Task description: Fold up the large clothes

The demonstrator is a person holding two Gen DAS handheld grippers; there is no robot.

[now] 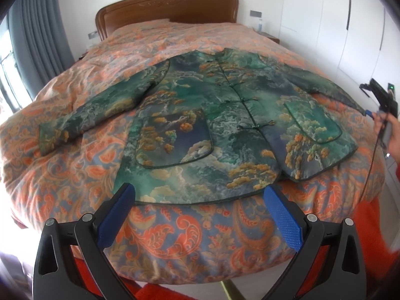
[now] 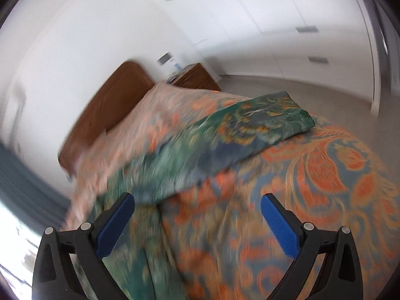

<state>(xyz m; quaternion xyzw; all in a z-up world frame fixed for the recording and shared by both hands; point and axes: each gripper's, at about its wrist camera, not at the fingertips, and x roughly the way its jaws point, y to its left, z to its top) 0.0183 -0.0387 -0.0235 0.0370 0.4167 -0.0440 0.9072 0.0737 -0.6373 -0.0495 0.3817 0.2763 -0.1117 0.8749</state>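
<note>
A green, landscape-printed padded jacket (image 1: 200, 115) lies spread flat on the orange paisley quilt (image 1: 187, 235). Left gripper (image 1: 200, 195) and right gripper (image 2: 197, 200) both gape wide, empty; the right view is blurred.

No lettering, label, brand, number or sign can be read in either view: the green patterned jacket (image 1: 200, 125), the orange bedspread (image 1: 175, 232) and the far white wardrobe doors (image 1: 332, 25) carry none, and the right wrist view is blurred.
</note>
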